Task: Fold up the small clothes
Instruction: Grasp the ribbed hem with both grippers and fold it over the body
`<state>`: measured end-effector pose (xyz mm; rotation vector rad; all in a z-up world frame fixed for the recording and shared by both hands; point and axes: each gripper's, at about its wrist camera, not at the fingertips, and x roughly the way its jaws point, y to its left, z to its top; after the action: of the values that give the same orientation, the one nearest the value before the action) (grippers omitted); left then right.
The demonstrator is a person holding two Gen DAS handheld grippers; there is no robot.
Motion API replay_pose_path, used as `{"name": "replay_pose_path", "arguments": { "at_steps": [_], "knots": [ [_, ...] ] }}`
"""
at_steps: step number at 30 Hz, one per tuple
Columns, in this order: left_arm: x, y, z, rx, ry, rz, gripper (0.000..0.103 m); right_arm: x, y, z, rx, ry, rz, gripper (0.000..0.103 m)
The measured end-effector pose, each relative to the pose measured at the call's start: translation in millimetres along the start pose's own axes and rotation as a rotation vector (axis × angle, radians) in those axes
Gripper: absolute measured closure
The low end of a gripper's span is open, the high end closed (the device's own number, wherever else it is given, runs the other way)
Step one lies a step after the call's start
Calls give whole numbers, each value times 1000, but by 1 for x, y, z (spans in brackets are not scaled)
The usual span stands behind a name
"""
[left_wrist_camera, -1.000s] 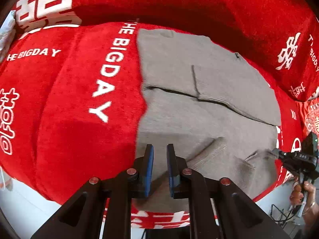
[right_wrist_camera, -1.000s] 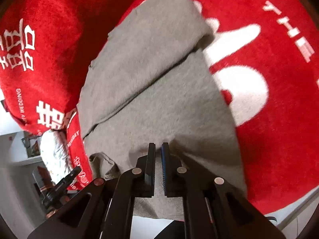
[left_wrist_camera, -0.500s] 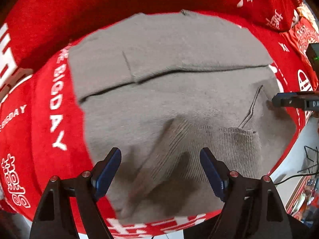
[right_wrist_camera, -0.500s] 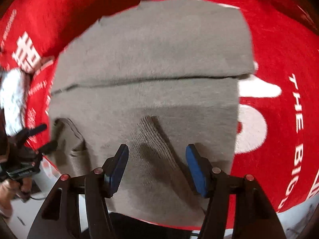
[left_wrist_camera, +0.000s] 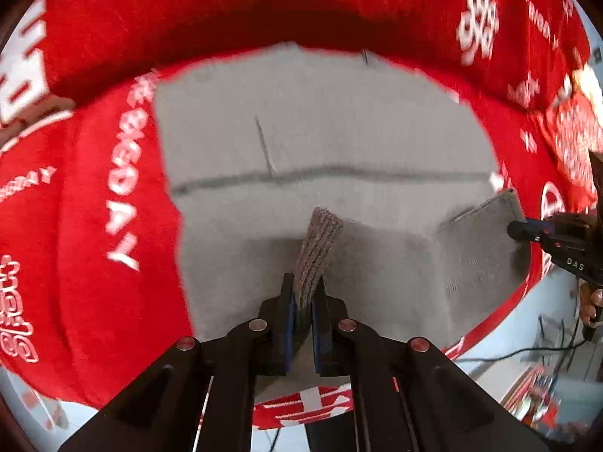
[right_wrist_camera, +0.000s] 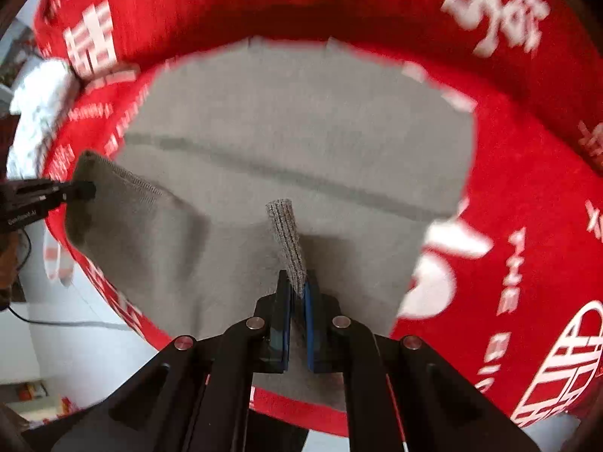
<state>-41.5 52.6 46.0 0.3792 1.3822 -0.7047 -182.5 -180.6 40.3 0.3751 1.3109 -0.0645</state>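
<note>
- A grey knitted sweater (left_wrist_camera: 331,143) lies spread across the middle of both views, on a red cloth (left_wrist_camera: 94,226) printed with white lettering and symbols that covers the desk.
- In the left wrist view, the left tongs (left_wrist_camera: 301,303) at lower centre have just closed, and their blue pads pinch a ribbed strip of the sweater's edge, which stands up between them.
- At the right edge of that view, the right tongs (left_wrist_camera: 522,230) grip another raised corner of the same garment, with part of a hand (left_wrist_camera: 589,301) below them.
- In the right wrist view, the right tongs (right_wrist_camera: 297,293) at lower centre have just closed too, clamped on a ribbed strip (right_wrist_camera: 288,241) rising from the sweater (right_wrist_camera: 301,120).
- At the left edge of that view, the left tongs (right_wrist_camera: 88,190) hold a lifted corner of the knit.
- A dark fold line runs across the sweater's middle in both views.
- A white fluffy object (right_wrist_camera: 41,113) sits at the upper left of the right wrist view.
</note>
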Motion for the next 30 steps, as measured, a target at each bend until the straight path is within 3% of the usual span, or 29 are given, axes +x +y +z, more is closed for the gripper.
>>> {"name": "replay_pose_path", "arguments": {
  "at_steps": [3, 6, 11, 18, 22, 26, 27, 28, 30],
  "knots": [
    [-37, 6, 22, -32, -90, 16, 94, -39, -19, 27, 27, -104, 6, 96],
    [-56, 12, 51, -60, -180, 51, 94, -48, -31, 66, 53, -168, 8, 96],
    [-32, 34, 115, -120, -262, 138, 94, -29, -63, 127, 117, -205, 36, 96],
    [56, 41, 172, -178, -211, 255, 94, 50, -87, 172, 209, -159, 20, 96],
    [104, 60, 178, -250, -128, 284, 94, 92, -106, 174, 277, -90, 31, 96],
    [121, 68, 174, -264, -101, 325, 93, 110, -108, 173, 274, -64, 12, 95],
    [121, 70, 175, -266, -99, 338, 78, 109, -108, 173, 273, -65, 0, 92],
    [119, 74, 176, -271, -99, 400, 50, 107, -107, 174, 271, -65, -30, 87],
    [111, 82, 176, -294, -122, 520, 26, 105, -110, 175, 272, -62, -90, 77]
  ]
}}
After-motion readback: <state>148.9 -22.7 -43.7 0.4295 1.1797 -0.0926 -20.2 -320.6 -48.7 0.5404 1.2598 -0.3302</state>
